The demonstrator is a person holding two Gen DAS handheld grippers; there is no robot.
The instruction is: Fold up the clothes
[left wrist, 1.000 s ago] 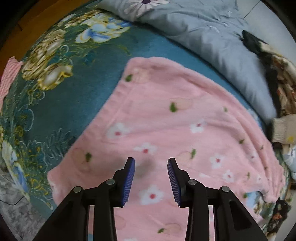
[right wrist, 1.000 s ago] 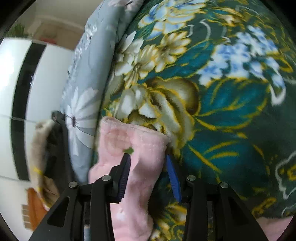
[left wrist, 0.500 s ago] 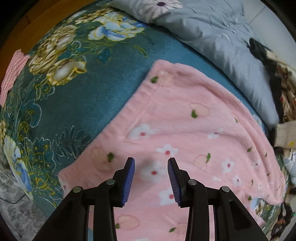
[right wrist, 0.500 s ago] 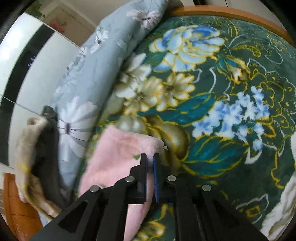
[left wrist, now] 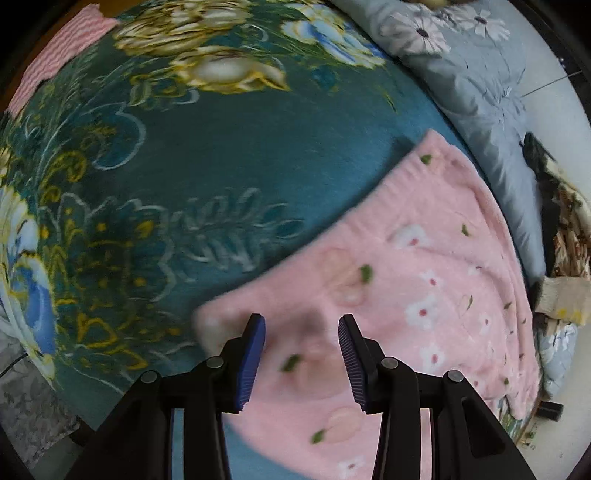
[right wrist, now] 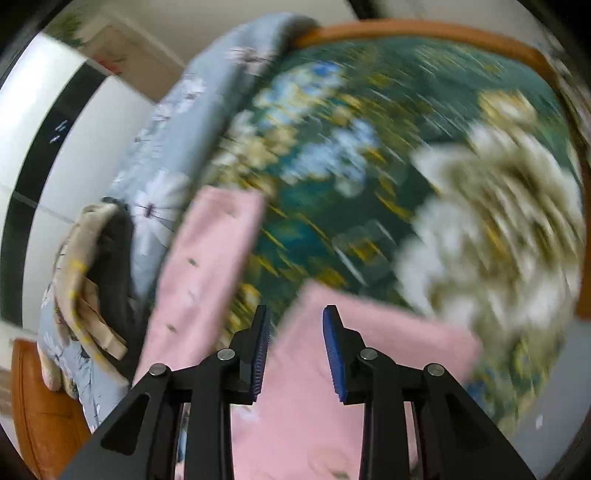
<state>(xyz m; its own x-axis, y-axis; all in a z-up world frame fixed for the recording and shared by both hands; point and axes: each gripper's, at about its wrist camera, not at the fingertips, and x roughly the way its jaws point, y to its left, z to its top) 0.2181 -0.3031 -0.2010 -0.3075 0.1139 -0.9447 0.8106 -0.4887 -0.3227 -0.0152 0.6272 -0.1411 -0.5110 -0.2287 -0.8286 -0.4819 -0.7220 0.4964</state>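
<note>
A pink fleece garment (left wrist: 424, 280) printed with small flowers lies spread on a teal floral bed cover (left wrist: 207, 177). My left gripper (left wrist: 302, 358) hovers over the garment's near left corner, its jaws opening, nothing pinched between the blue pads (left wrist: 251, 358). In the blurred right wrist view the same pink garment (right wrist: 314, 387) lies beneath my right gripper (right wrist: 297, 350), with another pink part (right wrist: 210, 254) stretching up to the left. The right jaws are opening too, and the cloth lies below them, not gripped.
A grey-blue quilt with daisies (left wrist: 480, 85) runs along the far side of the bed, with a heap of dark and beige clothes (left wrist: 557, 229) beyond it. A pink striped cloth (left wrist: 59, 55) lies at the far left edge. An orange wooden bed frame (right wrist: 424, 33) borders the cover.
The right gripper let go of the pink cloth's corner, opened and pulled away upward. The left gripper slid toward the garment's near left corner, its jaws a bit wider.
</note>
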